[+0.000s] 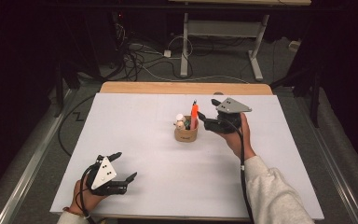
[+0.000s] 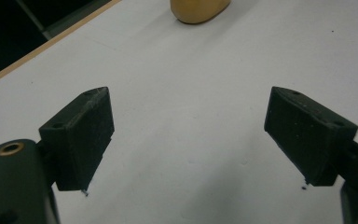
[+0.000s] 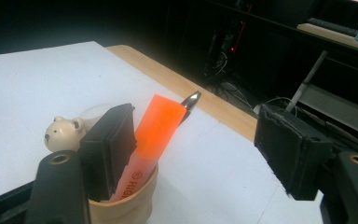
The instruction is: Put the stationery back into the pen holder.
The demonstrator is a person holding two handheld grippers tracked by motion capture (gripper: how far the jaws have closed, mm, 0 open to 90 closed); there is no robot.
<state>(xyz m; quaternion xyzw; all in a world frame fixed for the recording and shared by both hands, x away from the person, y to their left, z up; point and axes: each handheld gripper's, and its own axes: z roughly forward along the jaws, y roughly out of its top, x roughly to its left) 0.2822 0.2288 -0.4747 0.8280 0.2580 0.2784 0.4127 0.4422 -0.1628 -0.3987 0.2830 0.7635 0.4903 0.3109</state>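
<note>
A small tan cup [image 1: 186, 134] stands in the middle of the white tabletop [image 1: 144, 186]. In it an orange highlighter [image 1: 194, 114] stands upright beside a pen and a little white bear figure [image 1: 181, 123]. My right gripper [image 1: 207, 110] hovers just right of the cup, open. In the right gripper view its jaws stand wide apart [image 3: 196, 116]; the highlighter [image 3: 156, 130] leans close by the left jaw, with the metal pen tip [image 3: 191, 100] behind it and the bear [image 3: 63, 133] at the left. My left gripper [image 1: 125, 165] rests open near the front left corner, nothing between its jaws [image 2: 189, 100].
The table's wooden edge [image 1: 186, 87] runs along the far side. Beyond it, cables [image 1: 140, 58] lie on the floor near the white legs of another desk [image 1: 184, 46]. The cup's base [image 2: 199, 10] lies ahead in the left gripper view.
</note>
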